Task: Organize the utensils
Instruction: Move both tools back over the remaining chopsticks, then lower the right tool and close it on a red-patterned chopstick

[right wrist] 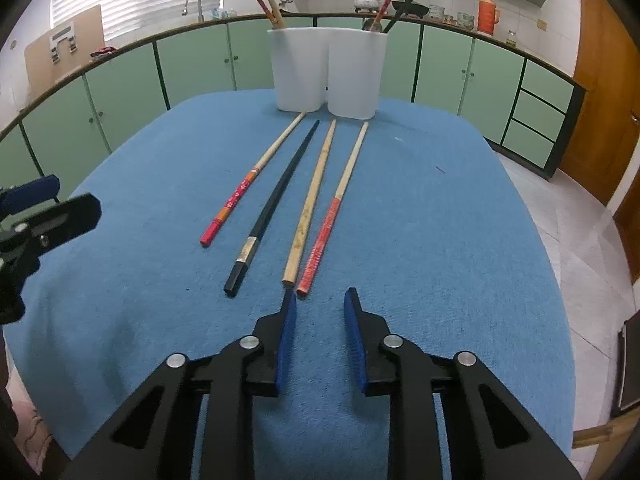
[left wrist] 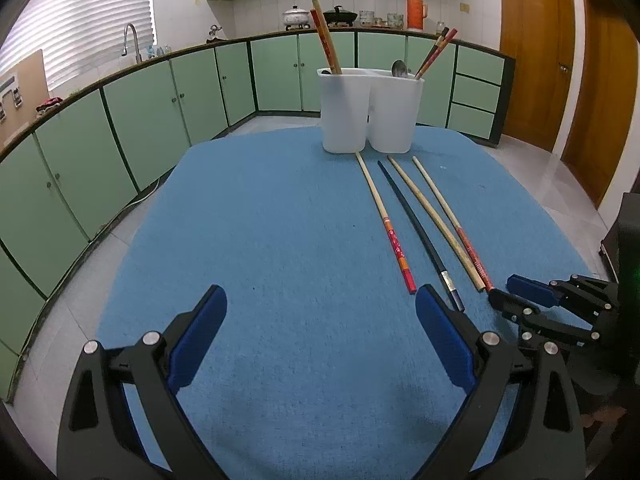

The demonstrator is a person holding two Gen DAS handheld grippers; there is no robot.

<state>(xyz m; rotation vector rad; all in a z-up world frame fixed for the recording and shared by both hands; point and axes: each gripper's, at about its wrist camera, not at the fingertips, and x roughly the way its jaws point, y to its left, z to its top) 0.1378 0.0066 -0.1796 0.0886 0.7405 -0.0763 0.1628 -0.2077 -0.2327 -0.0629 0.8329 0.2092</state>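
Four loose chopsticks wait on the blue cloth as you hold both grippers low over the table.

Your right gripper [right wrist: 320, 300] sits just short of the near ends of the plain wooden chopstick [right wrist: 310, 204] and the red-handled chopstick [right wrist: 334, 216], its blue pads narrowed to a slim gap with nothing between them. Your left gripper [left wrist: 320, 312] stands wide apart and empty over bare blue cloth [left wrist: 280, 220]. Left of that pair lie the black chopstick [right wrist: 276, 208] and the red-and-orange patterned chopstick [right wrist: 252, 178], all four side by side, apart, tips towards the white two-compartment holder [right wrist: 328, 72] at the far edge. Each compartment holds two upright chopsticks; a spoon [right wrist: 373, 24] stands in the right one.
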